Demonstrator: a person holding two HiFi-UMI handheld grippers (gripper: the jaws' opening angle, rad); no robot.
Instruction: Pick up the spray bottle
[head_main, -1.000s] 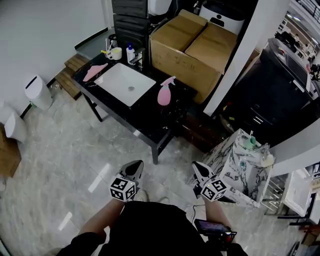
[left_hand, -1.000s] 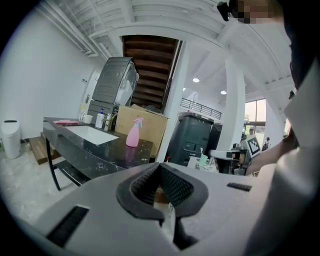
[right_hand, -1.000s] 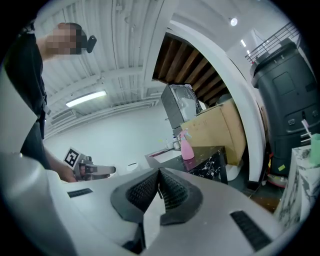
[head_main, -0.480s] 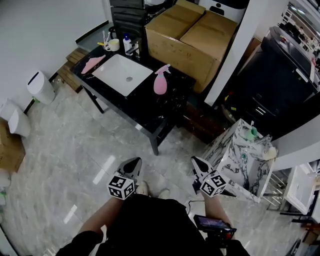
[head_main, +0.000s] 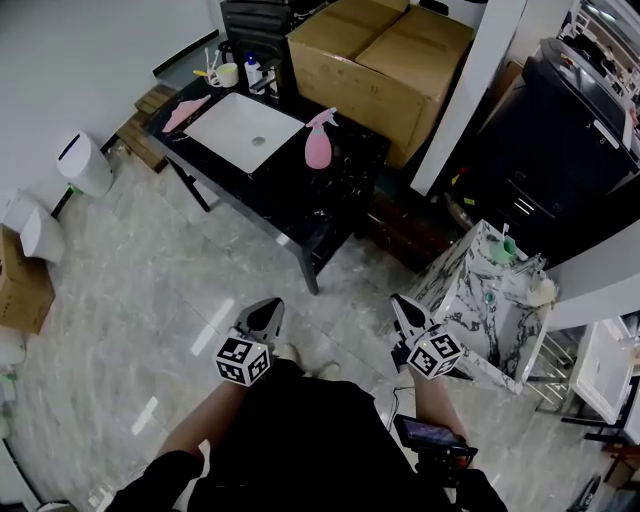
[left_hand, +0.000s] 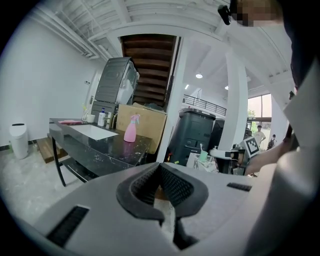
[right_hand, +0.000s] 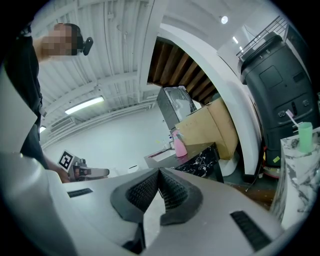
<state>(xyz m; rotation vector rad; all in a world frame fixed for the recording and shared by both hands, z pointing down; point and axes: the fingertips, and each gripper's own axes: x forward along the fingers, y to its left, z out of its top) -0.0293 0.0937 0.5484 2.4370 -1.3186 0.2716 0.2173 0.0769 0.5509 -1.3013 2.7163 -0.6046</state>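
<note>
**Asker:** What's at the far left of the head view?

**Me:** A white bin (head_main: 82, 163) stands on the pale stone floor (head_main: 150, 290) near the wall. Below it, a small cardboard box (head_main: 22, 290) sits at the left edge of the frame.

**Asker:** And your left tool?

**Me:** My left tool (head_main: 265, 317) is low in the frame, just left of centre. Its jaws are pressed together with nothing between them. In the left gripper view the ribbed pads meet at the tip.

**Asker:** Where's the spray bottle?

**Me:** The pink spray bottle (head_main: 317, 145) stands upright on the black worktop (head_main: 300, 215), in the upper middle of the frame. It is just right of the white basin (head_main: 245, 132) set into that worktop, and it is well apart from both tools. Another pink item (head_main: 185, 113) lies at the worktop's left end, and I can't tell what it is. A large cardboard box (head_main: 385, 50) sits behind the worktop, along the top edge of the frame.

**Asker:** And the right tool?

**Me:** My right tool (head_main: 406, 315) is low in the frame, just right of centre. Its jaws are closed on each other and pinch nothing. In the right gripper view the pads touch, and the bottle appears small beyond them, on the worktop.

**Asker:** Anything further right?

**Me:** A marble-patterned stand (head_main: 480, 320) is near the right tool, with a green cup (head_main: 502, 252) on top. A big black machine (head_main: 560, 130) fills the upper right.
</note>
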